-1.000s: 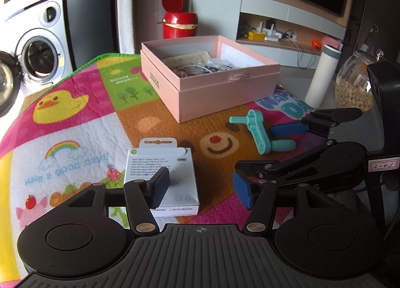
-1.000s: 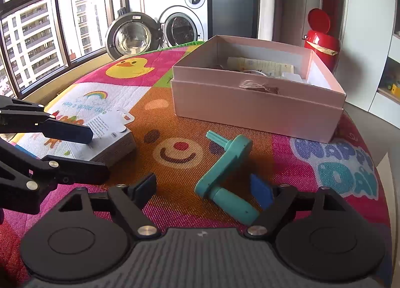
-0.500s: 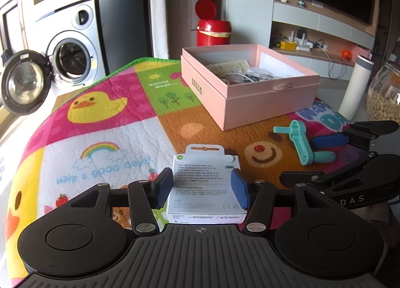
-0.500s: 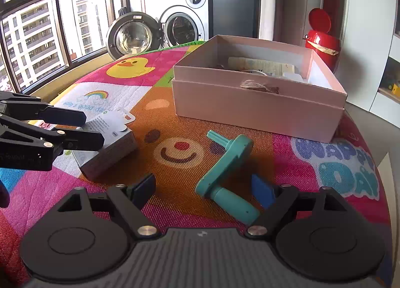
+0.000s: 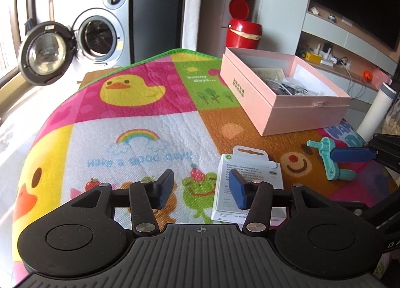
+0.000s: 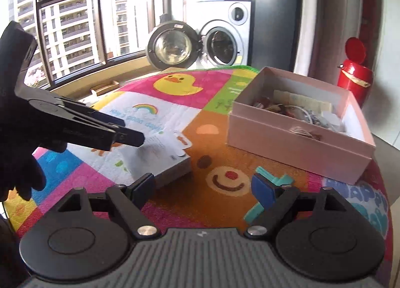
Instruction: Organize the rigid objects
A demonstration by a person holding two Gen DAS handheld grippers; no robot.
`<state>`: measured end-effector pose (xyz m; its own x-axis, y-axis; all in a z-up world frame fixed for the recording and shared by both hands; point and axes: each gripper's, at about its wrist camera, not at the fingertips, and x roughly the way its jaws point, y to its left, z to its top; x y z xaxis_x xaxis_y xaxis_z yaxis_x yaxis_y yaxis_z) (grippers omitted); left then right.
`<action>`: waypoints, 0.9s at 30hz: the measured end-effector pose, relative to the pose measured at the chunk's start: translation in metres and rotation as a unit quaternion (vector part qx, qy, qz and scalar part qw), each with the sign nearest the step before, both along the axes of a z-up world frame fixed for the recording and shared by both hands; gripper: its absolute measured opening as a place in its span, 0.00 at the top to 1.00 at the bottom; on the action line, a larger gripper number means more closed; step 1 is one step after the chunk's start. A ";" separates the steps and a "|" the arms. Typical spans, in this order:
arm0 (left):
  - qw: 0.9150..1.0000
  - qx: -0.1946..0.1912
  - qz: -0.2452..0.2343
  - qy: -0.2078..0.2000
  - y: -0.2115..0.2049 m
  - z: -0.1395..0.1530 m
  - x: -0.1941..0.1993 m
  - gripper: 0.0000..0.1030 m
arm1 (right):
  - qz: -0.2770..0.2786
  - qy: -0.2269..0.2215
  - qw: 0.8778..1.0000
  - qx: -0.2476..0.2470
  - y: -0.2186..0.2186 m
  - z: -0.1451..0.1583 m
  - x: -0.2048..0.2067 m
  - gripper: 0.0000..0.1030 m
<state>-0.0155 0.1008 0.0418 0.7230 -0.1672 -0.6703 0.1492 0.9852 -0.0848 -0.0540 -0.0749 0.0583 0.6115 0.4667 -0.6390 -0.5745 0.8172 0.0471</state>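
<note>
A white cable package (image 5: 250, 183) lies flat on the colourful mat; it also shows in the right wrist view (image 6: 162, 155). My left gripper (image 5: 201, 189) is open just above the mat, and its right finger overlaps the package's left edge. A teal crank handle (image 5: 330, 163) lies on the mat to the right; it also shows in the right wrist view (image 6: 270, 188). My right gripper (image 6: 202, 188) is open, and its right finger stands over the crank. An open pink box (image 5: 282, 93) holding several small items sits behind; it also shows in the right wrist view (image 6: 297, 125).
A red lidded bin (image 5: 243, 28) and a washing machine with its door open (image 5: 100, 35) stand beyond the mat. A white bottle (image 5: 375, 113) stands at the right edge. The mat (image 5: 130, 118) has bare room at the left.
My left gripper has swung left, so the package went from between its fingers to under its right finger. My right gripper has shifted left, putting the crank behind its right finger.
</note>
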 end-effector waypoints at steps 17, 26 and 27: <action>1.000 0.017 -0.001 0.008 0.035 -0.023 -0.015 0.46 | 0.007 -0.027 0.995 -0.093 0.048 -0.003 0.026 0.29; 0.998 0.031 -0.050 0.021 -0.004 -0.030 -0.016 0.03 | -0.120 -0.055 0.989 -0.072 -0.043 0.009 0.013 0.23; 0.998 0.035 -0.047 0.023 -0.009 -0.031 -0.013 0.03 | -0.128 -0.051 0.988 -0.070 -0.047 0.005 0.014 0.23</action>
